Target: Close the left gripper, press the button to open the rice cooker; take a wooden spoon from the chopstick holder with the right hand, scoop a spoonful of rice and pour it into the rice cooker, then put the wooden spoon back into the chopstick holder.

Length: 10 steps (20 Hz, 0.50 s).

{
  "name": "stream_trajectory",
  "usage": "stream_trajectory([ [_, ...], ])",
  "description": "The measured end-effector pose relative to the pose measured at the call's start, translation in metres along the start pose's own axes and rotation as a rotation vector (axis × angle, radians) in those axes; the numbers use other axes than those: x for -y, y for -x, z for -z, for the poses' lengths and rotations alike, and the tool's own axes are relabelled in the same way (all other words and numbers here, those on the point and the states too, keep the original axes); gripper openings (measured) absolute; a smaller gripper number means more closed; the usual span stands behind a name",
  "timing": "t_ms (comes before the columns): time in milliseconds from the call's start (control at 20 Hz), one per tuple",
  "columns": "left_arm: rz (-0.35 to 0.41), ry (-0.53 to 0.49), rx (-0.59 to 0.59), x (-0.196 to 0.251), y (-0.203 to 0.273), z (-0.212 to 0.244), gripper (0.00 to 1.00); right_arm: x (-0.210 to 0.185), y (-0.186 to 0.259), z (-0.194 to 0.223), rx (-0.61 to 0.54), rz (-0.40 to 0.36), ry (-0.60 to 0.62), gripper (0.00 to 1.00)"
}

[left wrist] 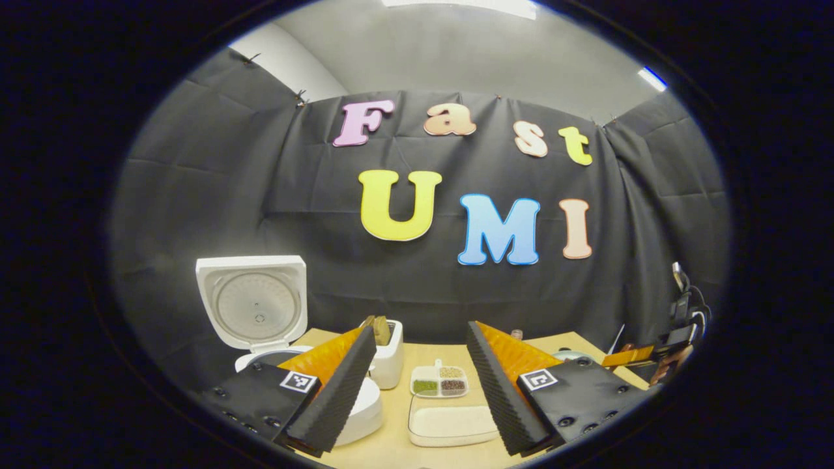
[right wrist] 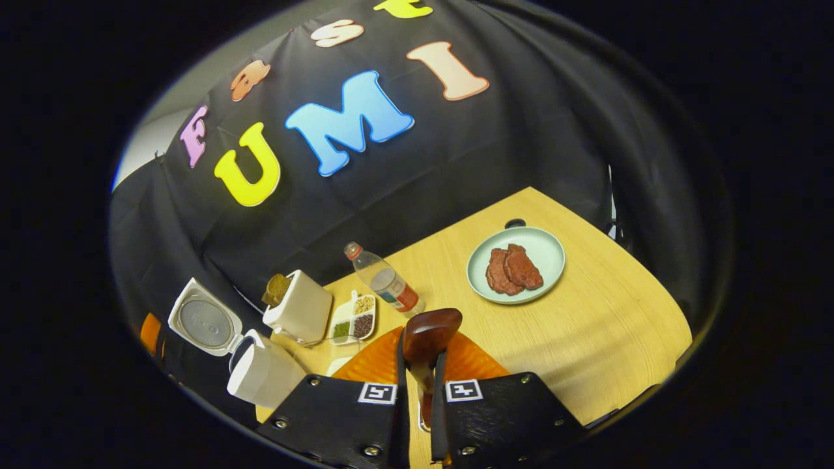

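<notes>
The right gripper (right wrist: 420,391) has its fingers clamped narrow on the spoon (right wrist: 427,339), whose dark bowl rises at 12 o'clock above them, over the table (right wrist: 606,326). At 9 o'clock from the spoon stands the holder (right wrist: 301,309), and the cooker (right wrist: 264,374) sits at 8 o'clock, lid up. A divided tray (right wrist: 353,317) and bottle (right wrist: 388,280) lie near; a plate (right wrist: 544,244) at 2 o'clock. The left gripper (left wrist: 420,384) holds nothing, fingers wide, with the cooker (left wrist: 254,306) at 10 o'clock.
</notes>
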<state>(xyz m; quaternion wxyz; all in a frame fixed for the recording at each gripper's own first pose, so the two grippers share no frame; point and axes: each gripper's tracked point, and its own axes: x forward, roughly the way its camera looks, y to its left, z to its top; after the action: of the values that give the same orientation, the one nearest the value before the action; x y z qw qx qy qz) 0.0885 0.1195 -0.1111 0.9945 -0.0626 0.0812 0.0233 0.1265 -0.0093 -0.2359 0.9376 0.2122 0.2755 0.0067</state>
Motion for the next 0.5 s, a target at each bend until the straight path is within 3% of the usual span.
stream_trajectory([
  [50,0.005,0.003,0.005,-0.005,0.000,-0.001,0.96,-0.008,0.007,-0.006,0.017,0.006,0.031,0.07],
  [250,0.021,0.000,0.005,-0.025,0.003,0.003,0.97,-0.063,0.014,-0.017,0.040,-0.065,0.053,0.07],
  [500,0.010,-0.007,0.012,-0.053,0.010,0.001,0.98,-0.145,-0.015,-0.005,0.026,-0.177,0.150,0.06],
])
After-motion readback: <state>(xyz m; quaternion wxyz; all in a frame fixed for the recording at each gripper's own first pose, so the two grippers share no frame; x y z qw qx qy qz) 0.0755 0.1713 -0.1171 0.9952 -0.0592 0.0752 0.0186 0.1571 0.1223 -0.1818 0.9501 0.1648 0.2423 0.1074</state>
